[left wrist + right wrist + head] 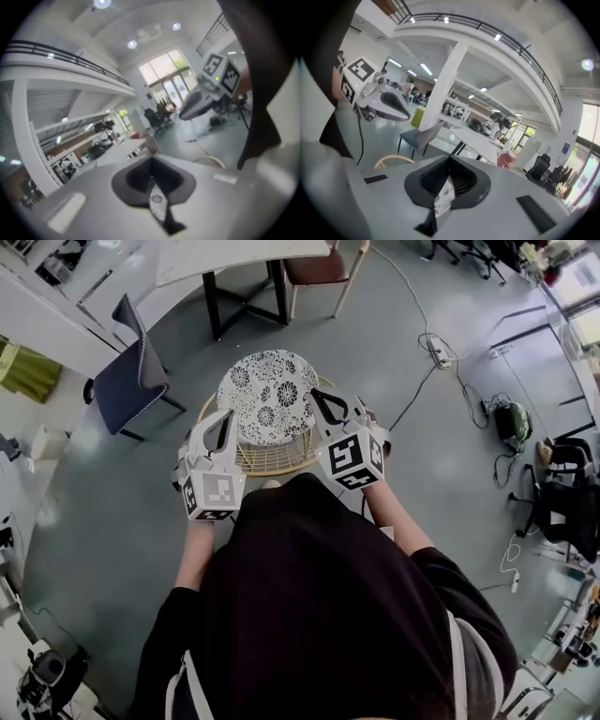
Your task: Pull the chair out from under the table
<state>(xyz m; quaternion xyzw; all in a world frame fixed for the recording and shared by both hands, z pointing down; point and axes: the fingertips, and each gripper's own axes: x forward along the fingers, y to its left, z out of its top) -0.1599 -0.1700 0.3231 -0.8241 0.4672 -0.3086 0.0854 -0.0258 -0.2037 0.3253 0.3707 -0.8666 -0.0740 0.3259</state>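
The chair has a round black-and-white flowered cushion and a pale wooden frame. It stands on the grey floor right in front of me, apart from the white table farther off. My left gripper is raised over the chair's left back rim, and my right gripper over its right back rim. Both are shut, with nothing between the jaws. In the left gripper view the shut left gripper points across the room, with the right gripper beside it. The right gripper view shows the shut right gripper and the chair's wooden rim.
A blue-grey chair stands to the left by a white counter. A reddish chair is at the table's far side. A power strip and cables lie on the floor to the right, near black office chairs.
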